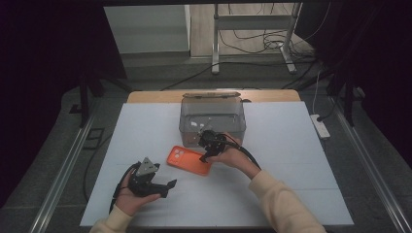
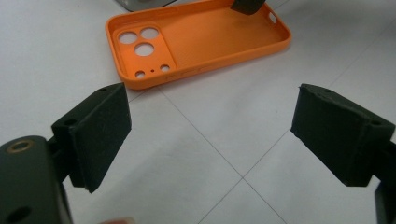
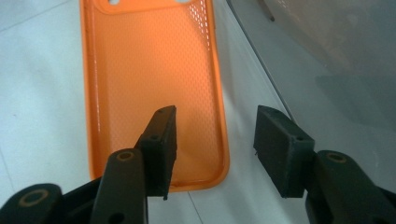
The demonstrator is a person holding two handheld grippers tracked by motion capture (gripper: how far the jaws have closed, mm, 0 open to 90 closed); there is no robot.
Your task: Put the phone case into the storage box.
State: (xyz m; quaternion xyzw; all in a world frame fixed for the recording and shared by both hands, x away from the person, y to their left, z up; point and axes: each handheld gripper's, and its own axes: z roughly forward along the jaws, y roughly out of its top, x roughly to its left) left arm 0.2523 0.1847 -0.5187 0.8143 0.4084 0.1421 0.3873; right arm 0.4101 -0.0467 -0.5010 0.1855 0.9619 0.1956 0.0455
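An orange phone case (image 1: 187, 159) lies hollow side up on the white table sheet (image 1: 291, 160), its camera holes toward the left. My right gripper (image 1: 206, 154) reaches down at the case's right end. In the right gripper view the case (image 3: 149, 70) has one jaw inside its shell and the other outside. The side wall stands between the jaws of the right gripper (image 3: 215, 144), and neither pad touches it. My left gripper (image 1: 167, 187) rests low near the table's front left, open with nothing between its fingers. It (image 2: 210, 130) points at the case (image 2: 210, 37).
A clear plastic box (image 1: 212, 116) with its lid tipped back stands just behind the case; its wall (image 3: 327, 56) is close beside the right gripper's outer jaw. A white power strip (image 1: 320, 126) lies off the table's right edge.
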